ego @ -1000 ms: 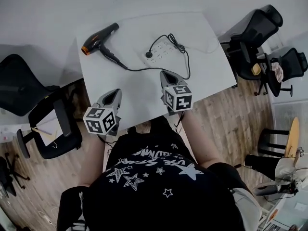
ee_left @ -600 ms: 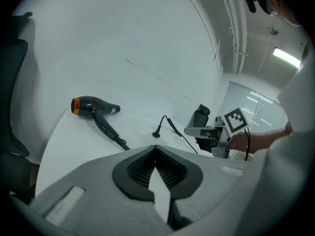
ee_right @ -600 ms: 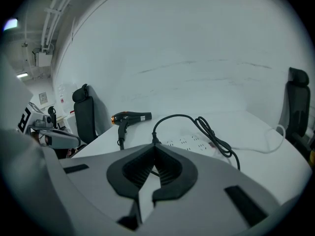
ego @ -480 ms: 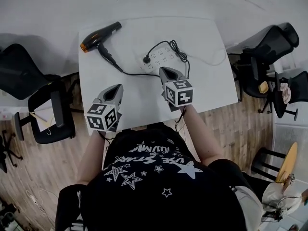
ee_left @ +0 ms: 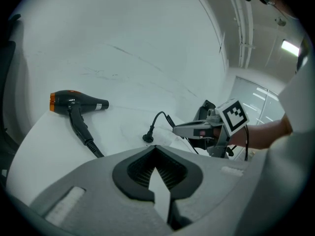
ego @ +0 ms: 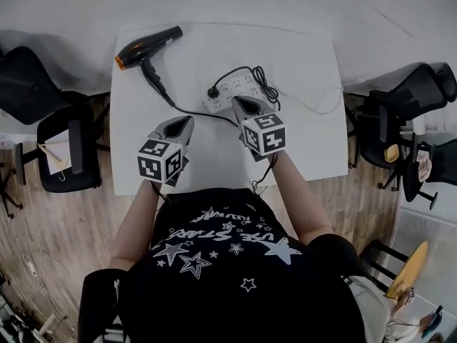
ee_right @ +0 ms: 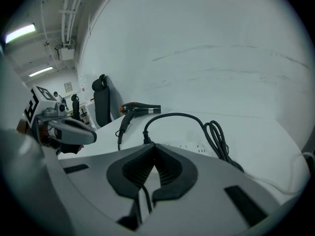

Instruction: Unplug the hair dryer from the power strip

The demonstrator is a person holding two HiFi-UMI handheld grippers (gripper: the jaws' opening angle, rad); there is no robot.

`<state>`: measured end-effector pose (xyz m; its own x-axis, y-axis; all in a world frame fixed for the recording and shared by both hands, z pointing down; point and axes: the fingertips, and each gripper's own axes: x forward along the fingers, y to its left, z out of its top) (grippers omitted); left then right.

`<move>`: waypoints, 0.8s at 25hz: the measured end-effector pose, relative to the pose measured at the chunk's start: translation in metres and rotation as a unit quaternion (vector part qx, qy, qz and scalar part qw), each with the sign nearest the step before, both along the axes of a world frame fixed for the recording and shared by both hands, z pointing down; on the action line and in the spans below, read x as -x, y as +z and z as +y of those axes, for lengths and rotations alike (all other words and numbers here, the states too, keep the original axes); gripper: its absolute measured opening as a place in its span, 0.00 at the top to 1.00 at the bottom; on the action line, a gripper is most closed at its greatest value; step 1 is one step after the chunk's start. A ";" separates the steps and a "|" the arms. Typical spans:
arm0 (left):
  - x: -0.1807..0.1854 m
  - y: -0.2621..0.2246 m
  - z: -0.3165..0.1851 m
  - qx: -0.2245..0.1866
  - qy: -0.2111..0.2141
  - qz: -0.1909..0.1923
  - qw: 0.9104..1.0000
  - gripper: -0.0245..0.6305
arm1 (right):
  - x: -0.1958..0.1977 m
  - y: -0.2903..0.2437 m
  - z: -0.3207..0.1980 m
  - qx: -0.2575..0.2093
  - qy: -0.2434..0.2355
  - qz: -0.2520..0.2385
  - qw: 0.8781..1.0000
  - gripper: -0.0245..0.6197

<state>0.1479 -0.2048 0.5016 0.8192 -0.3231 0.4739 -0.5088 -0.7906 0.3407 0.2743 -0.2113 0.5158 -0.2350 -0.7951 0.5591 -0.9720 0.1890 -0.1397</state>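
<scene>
Two grippers hover over the near half of the white table [ego: 307, 145], each held by a bare arm of the person in the star-print shirt. The left gripper [ego: 187, 121] has its jaws pressed together at the tips with nothing between them, and it sits well short of the power strip [ego: 239, 86]. The right gripper [ego: 235, 101] is likewise clenched and empty (only a stretch of black cord on the table shows through the gap behind its tips), and it points at the strip's near edge, just beside it. The black hair dryer [ego: 146, 46], orange at its rear end, lies on its side at the table's far left corner, well apart from both tools. Its cord [ego: 187, 109] runs from the handle across the tabletop, and the black plug [ego: 212, 92] stands seated in the strip's left end. Office chairs [ego: 403, 102] stand around the table.
</scene>
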 end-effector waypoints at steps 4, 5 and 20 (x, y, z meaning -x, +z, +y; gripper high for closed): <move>-0.020 0.009 -0.003 0.005 -0.001 -0.009 1.000 0.95 | 0.005 0.007 -0.011 0.010 -0.065 0.001 0.998 0.95; -0.025 0.012 -0.004 0.005 -0.002 -0.013 1.000 0.95 | 0.006 0.008 -0.013 0.011 -0.079 0.004 0.997 0.95; -0.071 0.045 -0.024 0.022 -0.036 -0.056 0.998 0.95 | 0.009 0.020 -0.039 0.000 -0.154 -0.020 0.988 0.87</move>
<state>0.2193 -0.2286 0.5466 0.7365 -0.3555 0.5755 -0.5998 -0.7366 0.3125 0.2658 -0.2507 0.5355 -0.4869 -0.6829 0.5446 -0.8626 0.4741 -0.1766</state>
